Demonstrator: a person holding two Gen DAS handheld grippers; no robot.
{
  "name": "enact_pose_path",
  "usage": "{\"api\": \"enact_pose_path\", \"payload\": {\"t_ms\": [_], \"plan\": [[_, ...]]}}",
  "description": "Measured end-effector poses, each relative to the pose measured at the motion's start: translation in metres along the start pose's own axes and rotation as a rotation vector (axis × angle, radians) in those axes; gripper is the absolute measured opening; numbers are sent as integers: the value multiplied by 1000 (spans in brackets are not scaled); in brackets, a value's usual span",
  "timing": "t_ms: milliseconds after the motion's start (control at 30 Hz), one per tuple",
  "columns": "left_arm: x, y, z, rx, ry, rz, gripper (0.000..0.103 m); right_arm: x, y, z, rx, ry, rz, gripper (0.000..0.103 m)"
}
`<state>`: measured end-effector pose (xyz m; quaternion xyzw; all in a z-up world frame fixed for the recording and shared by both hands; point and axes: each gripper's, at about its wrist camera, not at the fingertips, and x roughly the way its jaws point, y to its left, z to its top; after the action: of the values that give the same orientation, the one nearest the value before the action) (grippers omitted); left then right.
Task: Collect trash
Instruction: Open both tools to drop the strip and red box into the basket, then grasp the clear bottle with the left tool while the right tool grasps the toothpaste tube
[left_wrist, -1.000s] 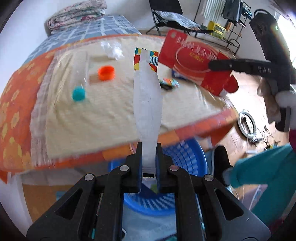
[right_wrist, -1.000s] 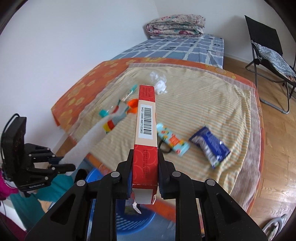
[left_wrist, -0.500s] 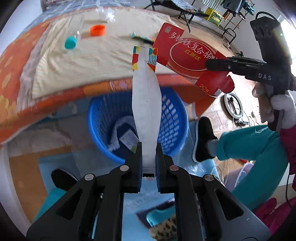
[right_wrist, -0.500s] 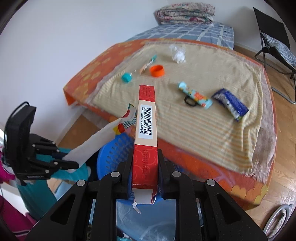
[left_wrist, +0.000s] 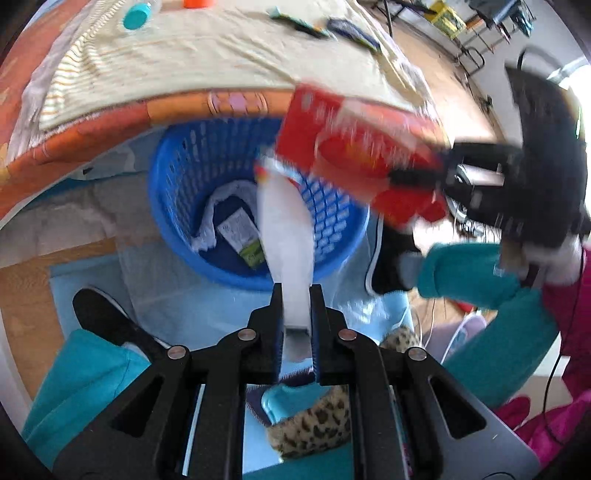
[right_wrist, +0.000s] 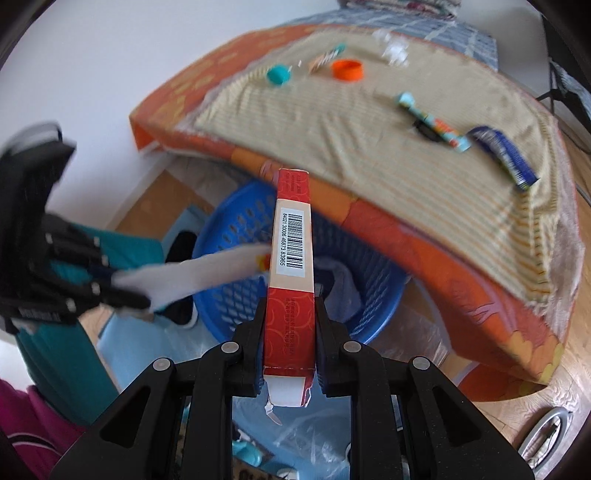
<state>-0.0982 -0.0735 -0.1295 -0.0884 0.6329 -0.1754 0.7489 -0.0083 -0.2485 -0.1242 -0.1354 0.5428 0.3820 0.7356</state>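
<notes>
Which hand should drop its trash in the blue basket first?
Probably left. The left gripper holds its silvery wrapper right over the blue basket opening. The right gripper's red box also points at it, but partly overhangs the rim.

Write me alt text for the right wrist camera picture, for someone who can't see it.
The right tongs grip a long red box with a barcode above a blue basket on the floor beside an orange-edged bed. At left, the left tongs hold a white wrapper toward the basket. More litter lies on the bed, including an orange cap.
</notes>
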Motion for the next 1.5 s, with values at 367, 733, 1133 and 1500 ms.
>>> {"api": "enact_pose_path", "payload": {"t_ms": [367, 733, 1133, 1500], "plan": [[4, 17, 42, -17, -133, 79, 12, 14, 1, 10, 16, 7, -12, 24], [5, 14, 58, -13, -174, 92, 29, 7, -4, 23, 42, -44, -26, 45], [-4, 14, 73, -13, -212, 118, 47, -16, -16, 29, 92, -121, -82, 64], [-42, 56, 127, -88, -334, 223, 56, -44, -43, 64, 185, -236, -116, 69]]}}
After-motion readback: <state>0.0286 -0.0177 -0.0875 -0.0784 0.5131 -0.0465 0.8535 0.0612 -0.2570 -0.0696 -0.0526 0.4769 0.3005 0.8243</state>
